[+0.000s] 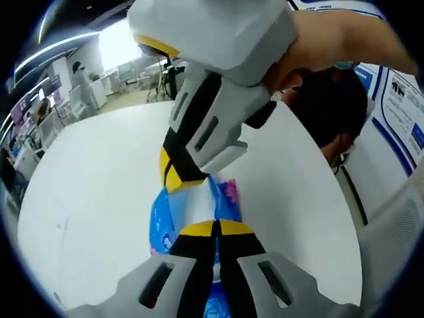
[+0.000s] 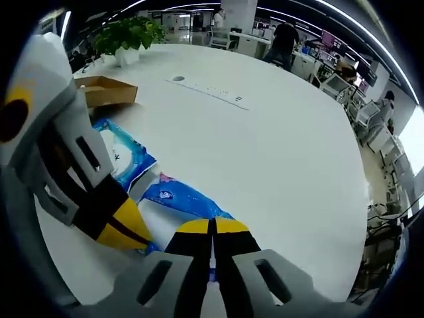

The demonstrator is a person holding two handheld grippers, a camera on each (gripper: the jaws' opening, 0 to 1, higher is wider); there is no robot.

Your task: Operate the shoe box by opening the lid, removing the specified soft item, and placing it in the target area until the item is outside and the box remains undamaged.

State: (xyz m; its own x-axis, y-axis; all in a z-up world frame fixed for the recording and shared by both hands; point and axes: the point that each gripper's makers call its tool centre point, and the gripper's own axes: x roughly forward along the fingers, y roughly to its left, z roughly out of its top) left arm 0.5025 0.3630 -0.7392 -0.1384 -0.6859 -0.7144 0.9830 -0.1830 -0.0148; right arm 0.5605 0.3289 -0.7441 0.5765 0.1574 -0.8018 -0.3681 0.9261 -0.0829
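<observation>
We see both grippers, left (image 1: 217, 228) and right (image 2: 213, 225), jaws pinched on the blue packet (image 2: 182, 197), extending toward 12 o'clock.

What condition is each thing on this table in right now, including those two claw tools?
Left gripper: jaws shut on the blue and white soft plastic pack.
Right gripper: jaws shut on the same pack, which lies flat on the round white table.
Brown cardboard shoe box: resting on the table, apart from the pack; lid position unclear.
</observation>
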